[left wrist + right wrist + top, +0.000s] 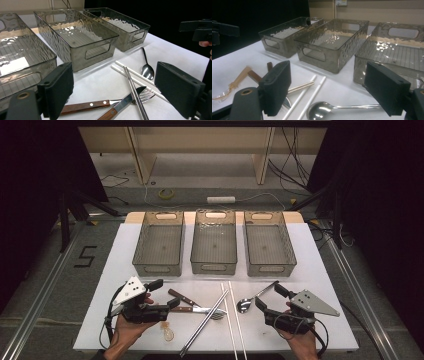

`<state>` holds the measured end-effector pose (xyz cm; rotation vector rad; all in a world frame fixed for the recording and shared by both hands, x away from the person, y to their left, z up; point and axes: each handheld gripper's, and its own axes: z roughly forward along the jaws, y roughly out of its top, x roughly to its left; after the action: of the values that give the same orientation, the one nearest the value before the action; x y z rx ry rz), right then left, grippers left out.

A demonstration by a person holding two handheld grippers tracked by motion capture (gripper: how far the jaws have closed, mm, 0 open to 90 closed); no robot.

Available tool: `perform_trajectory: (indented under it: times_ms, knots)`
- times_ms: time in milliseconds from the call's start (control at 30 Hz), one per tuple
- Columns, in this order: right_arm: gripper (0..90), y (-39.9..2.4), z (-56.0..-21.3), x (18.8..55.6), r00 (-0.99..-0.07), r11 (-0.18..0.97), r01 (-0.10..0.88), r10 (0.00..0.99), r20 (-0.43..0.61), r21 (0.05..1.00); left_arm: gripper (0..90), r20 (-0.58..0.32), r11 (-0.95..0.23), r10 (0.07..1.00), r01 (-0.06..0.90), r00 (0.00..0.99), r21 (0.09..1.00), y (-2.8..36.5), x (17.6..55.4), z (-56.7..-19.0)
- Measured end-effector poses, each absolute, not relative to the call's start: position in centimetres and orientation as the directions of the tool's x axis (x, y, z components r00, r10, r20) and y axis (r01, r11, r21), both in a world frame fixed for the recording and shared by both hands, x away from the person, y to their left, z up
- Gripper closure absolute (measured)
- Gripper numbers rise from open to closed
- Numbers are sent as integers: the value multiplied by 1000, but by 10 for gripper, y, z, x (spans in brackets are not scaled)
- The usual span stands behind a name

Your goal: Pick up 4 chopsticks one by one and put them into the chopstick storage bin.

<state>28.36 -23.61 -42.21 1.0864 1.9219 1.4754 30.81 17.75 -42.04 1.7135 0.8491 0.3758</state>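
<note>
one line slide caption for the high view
Two open hand-held tools flank mixed cutlery before three empty bins.

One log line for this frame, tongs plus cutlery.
left tongs: open, empty | right tongs: open, empty | fork, knife, spoon, chopsticks: on table | bins: empty

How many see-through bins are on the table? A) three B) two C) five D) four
A: three grey see-through bins stand side by side at the back of the table, the left bin, the middle bin and the right bin.
</note>
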Motion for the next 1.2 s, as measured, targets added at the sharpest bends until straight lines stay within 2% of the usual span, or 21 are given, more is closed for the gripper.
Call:
perform_trajectory:
  times_ms: [367,600,800,1133,1200]
  knots:
    - [228,-236,-422,284,-566,107,300,820,87,948,155,-181,-121,708,369,682,921,174,310,-421]
    - [230,-235,-422,284,-565,114,300,821,80,947,172,-199,-151,720,430,665,890,168,311,-417]
    - [233,-235,-422,285,-567,122,306,820,78,944,199,-204,-225,713,494,671,840,154,310,-417]
    - [242,-234,-423,285,-572,128,310,816,77,942,308,-226,-332,712,602,665,726,135,315,-426]
    - [243,-234,-423,286,-573,132,312,816,75,941,376,-228,-362,713,626,663,691,128,316,-431]
